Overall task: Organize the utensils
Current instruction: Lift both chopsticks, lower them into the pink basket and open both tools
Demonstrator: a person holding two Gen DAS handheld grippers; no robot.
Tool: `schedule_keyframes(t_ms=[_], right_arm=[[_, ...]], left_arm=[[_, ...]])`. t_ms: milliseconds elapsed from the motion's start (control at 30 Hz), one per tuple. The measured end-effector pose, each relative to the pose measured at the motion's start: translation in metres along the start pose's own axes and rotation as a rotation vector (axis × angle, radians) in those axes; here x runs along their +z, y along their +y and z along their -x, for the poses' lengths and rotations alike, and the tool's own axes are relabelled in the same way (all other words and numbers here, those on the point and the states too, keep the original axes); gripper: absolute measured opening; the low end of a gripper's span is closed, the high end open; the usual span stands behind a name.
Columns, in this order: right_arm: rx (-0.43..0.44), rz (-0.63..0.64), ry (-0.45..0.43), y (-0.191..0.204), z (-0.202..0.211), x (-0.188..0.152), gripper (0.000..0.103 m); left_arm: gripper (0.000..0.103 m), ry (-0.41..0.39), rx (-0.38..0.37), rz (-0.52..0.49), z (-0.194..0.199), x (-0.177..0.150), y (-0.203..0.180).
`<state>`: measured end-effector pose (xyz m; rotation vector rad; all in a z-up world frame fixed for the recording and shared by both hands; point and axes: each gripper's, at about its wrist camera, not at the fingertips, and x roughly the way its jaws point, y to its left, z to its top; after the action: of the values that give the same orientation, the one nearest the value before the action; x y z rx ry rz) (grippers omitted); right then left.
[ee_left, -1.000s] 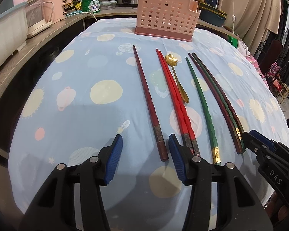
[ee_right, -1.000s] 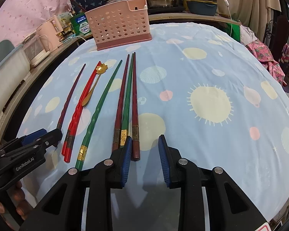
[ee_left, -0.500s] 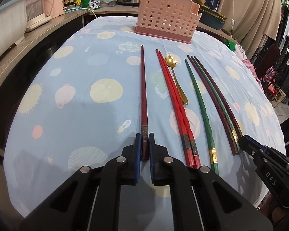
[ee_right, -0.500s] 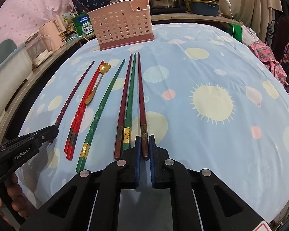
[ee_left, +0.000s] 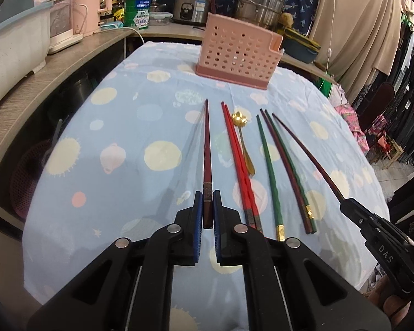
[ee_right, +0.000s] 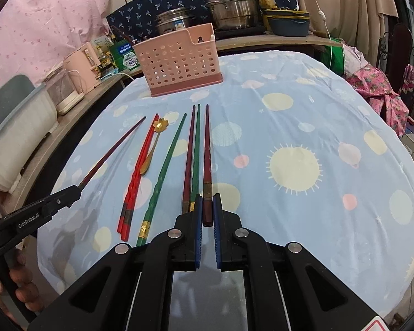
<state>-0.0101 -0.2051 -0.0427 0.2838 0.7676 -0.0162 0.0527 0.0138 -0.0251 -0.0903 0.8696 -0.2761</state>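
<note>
My left gripper (ee_left: 207, 207) is shut on the thick end of a dark red chopstick (ee_left: 207, 154) and holds it lifted off the cloth, tip forward. My right gripper (ee_right: 207, 209) is shut on the thick end of another dark red chopstick (ee_right: 207, 149), also raised. On the cloth between them lie a red pair (ee_left: 238, 162), a gold spoon (ee_left: 244, 143), a green chopstick (ee_left: 269, 171) and a maroon and green pair (ee_left: 287, 165). A pink perforated holder (ee_left: 238, 56) stands upright at the far end of the table.
The table has a light blue spotted cloth (ee_right: 289, 127). A wooden counter (ee_left: 41, 82) runs along the left with a pink kettle (ee_left: 89, 8) and a white tub (ee_left: 11, 44). Steel pots (ee_right: 229, 5) stand behind the holder. Clothes hang at the right.
Both grippers closed on a dark red chopstick each, then rose, lifting the chopsticks off the cloth. The other utensils have not moved.
</note>
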Motion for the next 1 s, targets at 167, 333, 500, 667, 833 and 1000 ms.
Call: schedule_keyframes(t_ms=[167, 333, 500, 667, 833, 1000], right_arm=[[0.008, -0.018, -0.059, -0.004, 0.018, 0.018, 0.007], [0.017, -0.04, -0.133, -0.011, 0.037, 0.044, 0.007], [0.017, -0.051, -0.22, -0.015, 0.053, 0.074, 0.007], [0.017, -0.049, -0.287, -0.015, 0.063, 0.103, 0.007], [0.03, -0.038, -0.317, -0.01, 0.064, 0.122, 0.007], [0.048, -0.03, -0.346, -0.005, 0.064, 0.146, 0.007]], left_arm=[[0.007, -0.048, -0.008, 0.004, 0.019, 0.015, 0.001], [0.007, -0.117, -0.011, 0.004, 0.04, 0.04, 0.0], [0.007, -0.186, -0.019, 0.004, 0.055, 0.072, -0.004], [0.007, -0.248, -0.025, -0.007, 0.067, 0.102, -0.011], [0.007, -0.289, -0.04, -0.016, 0.073, 0.126, -0.017], [0.007, -0.332, -0.049, -0.023, 0.078, 0.152, -0.021]])
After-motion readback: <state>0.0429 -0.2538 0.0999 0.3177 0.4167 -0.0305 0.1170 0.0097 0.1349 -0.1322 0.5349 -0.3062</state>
